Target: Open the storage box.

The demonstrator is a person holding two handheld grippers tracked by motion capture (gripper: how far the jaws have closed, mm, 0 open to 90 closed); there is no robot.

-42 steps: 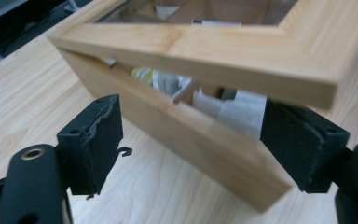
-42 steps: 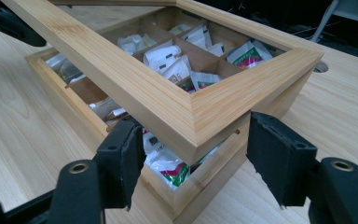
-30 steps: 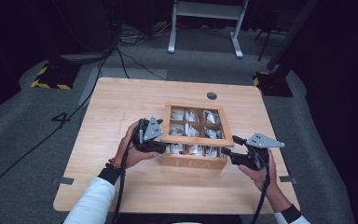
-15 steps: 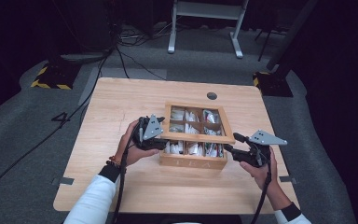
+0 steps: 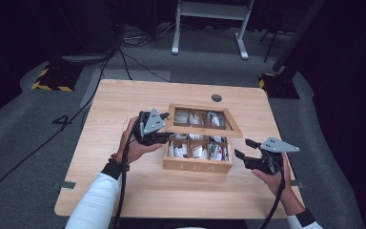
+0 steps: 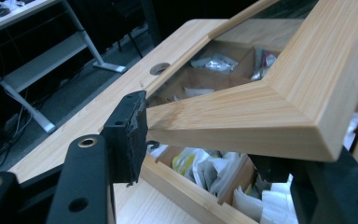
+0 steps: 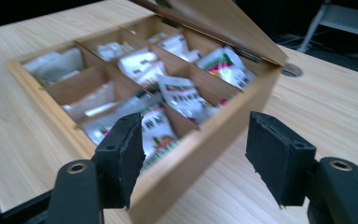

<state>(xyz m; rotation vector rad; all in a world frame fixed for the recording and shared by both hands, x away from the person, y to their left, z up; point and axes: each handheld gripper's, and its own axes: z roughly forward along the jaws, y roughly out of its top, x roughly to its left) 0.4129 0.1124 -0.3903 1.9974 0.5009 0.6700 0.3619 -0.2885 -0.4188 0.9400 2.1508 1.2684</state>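
A wooden tea box (image 5: 198, 164) with compartments of tea sachets (image 5: 198, 151) stands mid-table. Its windowed lid (image 5: 205, 131) is tilted up at the front. My left gripper (image 5: 164, 138) is at the lid's front left corner. Its jaws have just been closing, and they are now shut on the lid frame (image 6: 270, 107), with one pad (image 6: 130, 133) pressed on its edge. My right gripper (image 5: 243, 149) stands open just right of the box. Its jaws have just been opening a little. The box's corner (image 7: 205, 140) lies between them (image 7: 198, 149), untouched.
The wooden table (image 5: 124, 105) has a round cable hole (image 5: 216, 98) behind the box. Cables run over the grey floor at the left. A white desk frame (image 5: 209, 19) stands far behind the table.
The lid's front edge has lifted off the box and now tilts up. The left gripper's jaws have closed on its corner. The right gripper has stayed beside the box.
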